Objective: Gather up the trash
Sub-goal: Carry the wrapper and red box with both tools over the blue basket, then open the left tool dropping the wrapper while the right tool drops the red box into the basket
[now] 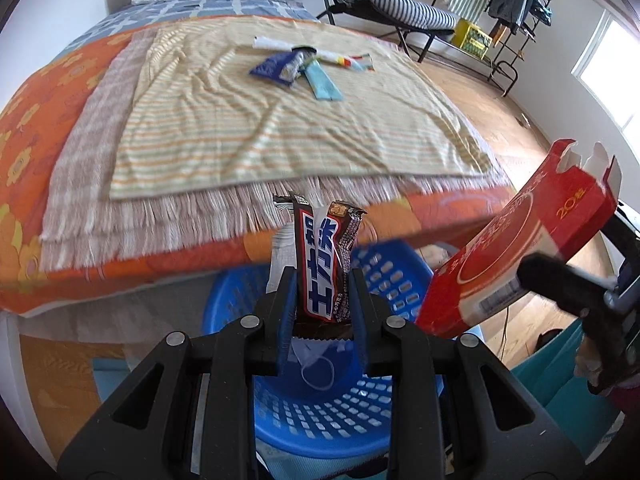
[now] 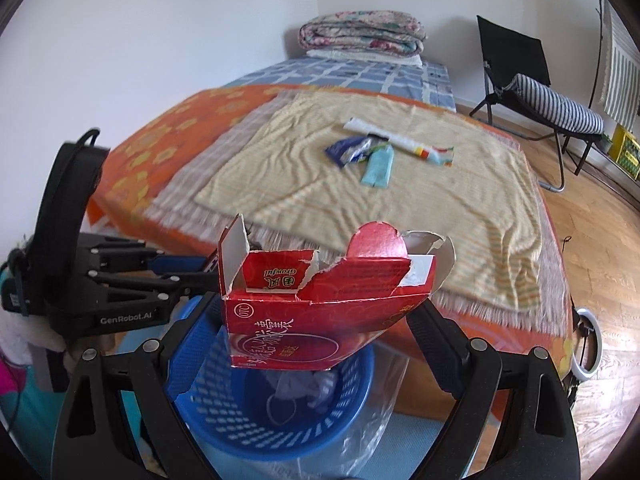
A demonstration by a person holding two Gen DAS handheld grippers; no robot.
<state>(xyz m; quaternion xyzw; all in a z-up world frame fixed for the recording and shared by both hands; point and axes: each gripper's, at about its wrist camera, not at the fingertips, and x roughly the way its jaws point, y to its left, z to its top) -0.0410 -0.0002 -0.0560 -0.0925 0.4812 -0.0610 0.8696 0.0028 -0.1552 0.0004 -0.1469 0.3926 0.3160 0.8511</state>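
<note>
**Holding two trash items over the basket**

Hovering above blue basket [image 1: 352,408], both grippers loaded.

L→R:
- Left gripper [image 1: 322,280]: clenched on candy wrapper [image 1: 324,264]. Wrapper upright, long axis along the fingers, top end sticking out past the tips. Basket opening sits directly below/behind the tips in the left wrist view, so release should drop it in.
- Basket: at foot of bed, already has crumpled paper + some clear plastic inside.
- Right gripper [image 2: 320,320]: grasping red carton [image 2: 320,312] w/ torn-open flaps, held across its width. Carton's long axis looks tilted in left view. Basket rim [image 2: 360,364] right under carton in the right wrist view.
- Both hands abt equally near basket; left seems more centred over opening – judgement only.

Leftover trash: blue packet [image 2: 346,150], teal strip [image 2: 378,170], white tube [image 2: 400,142] clustered on striped towel [image 2: 460,200] on the bed, well apart from both grippers, farther ahead.

Risk: carton wide vs. opening, may catch rim.
</note>
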